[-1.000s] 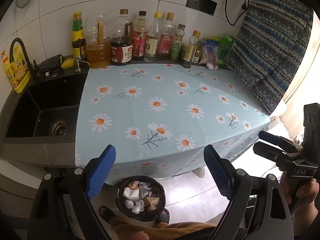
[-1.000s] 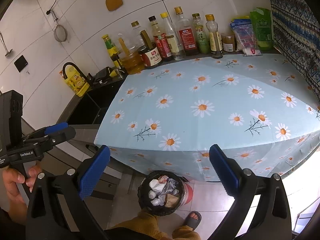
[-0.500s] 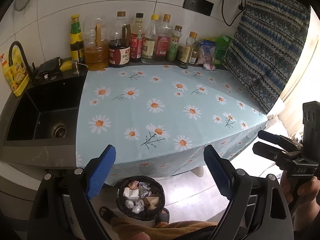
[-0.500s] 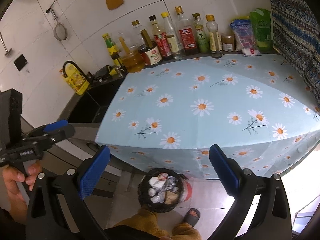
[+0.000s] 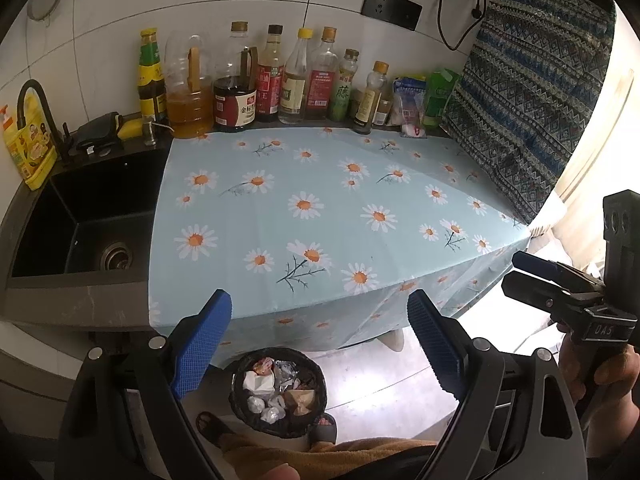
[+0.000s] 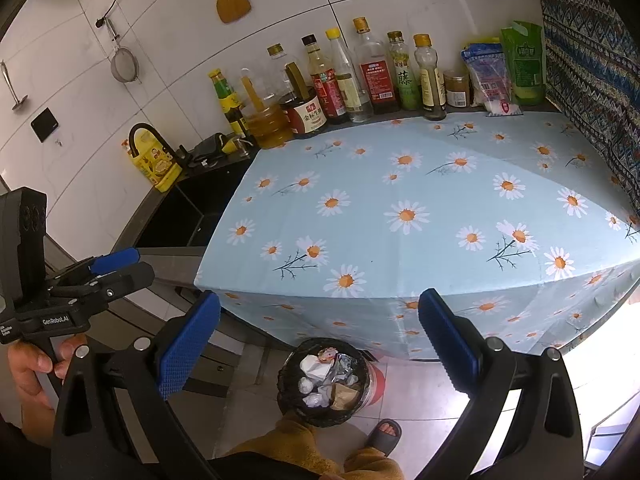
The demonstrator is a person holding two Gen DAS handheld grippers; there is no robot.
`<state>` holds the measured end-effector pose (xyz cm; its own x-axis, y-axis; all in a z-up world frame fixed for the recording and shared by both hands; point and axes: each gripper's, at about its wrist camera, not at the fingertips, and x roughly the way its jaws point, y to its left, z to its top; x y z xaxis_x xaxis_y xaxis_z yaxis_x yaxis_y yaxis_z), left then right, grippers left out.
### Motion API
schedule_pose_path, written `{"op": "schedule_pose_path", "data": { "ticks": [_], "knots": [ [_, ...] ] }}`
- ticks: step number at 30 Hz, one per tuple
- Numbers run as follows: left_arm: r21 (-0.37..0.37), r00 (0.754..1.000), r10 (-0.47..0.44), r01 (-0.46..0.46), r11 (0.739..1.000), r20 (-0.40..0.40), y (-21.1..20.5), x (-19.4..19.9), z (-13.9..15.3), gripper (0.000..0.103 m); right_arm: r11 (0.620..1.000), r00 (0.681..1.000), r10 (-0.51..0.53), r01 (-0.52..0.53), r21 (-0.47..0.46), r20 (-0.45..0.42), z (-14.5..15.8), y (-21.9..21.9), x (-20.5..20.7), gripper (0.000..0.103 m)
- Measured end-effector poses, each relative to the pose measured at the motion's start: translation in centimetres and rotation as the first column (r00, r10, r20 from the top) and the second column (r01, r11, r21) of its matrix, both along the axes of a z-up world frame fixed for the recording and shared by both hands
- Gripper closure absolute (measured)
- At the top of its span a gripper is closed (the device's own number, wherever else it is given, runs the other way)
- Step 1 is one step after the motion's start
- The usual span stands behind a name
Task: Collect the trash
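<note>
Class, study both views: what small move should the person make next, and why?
Probably just lower both hands and stop. The flowered cloth shows no loose trash, the bin on the floor already holds wrappers, and the left tongs and right tongs stand open and empty.

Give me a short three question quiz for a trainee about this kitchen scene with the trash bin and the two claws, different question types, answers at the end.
1. True or false: the left claw is shut on a piece of trash.
2. Where does the trash bin stand? A) on the daisy tablecloth B) on the floor in front of the counter C) in the sink
3. Fill in: the bottles stand in a row along the ____ edge of the counter, by the tiled wall.

Key: 1. False: both it and the right claw are open and hold nothing. 2. B; it already holds crumpled wrappers. 3. back.
</note>
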<state>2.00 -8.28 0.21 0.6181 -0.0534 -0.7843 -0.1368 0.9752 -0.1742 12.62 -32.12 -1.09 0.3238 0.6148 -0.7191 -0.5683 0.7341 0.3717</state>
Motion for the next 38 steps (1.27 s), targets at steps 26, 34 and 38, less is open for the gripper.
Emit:
{"op": "schedule_pose_path", "data": {
  "ticks": [26, 34, 38],
  "knots": [
    [0.001, 1.000, 0.003, -0.003, 1.000, 0.016, -1.0, -0.2, 0.2, 0.016, 1.000, 1.000, 0.000, 0.000, 0.010, 0.003, 0.0, -0.2, -0.2, 0.005],
    [-0.004, 1.000, 0.001, -0.001, 1.000, 0.011, -1.1, -0.1, 0.3, 0.016, 1.000, 1.000, -0.001, 0.001, 0.012, -0.001, -0.1, -0.1, -0.2, 0.005],
    [-0.008, 1.000, 0.011, -0.011, 1.000, 0.013, -0.9, -0.3, 0.3, 0.016, 1.000, 1.000, 0.001, -0.001, 0.012, -0.001, -0.1, -0.1, -0.2, 0.005]
  ]
}}
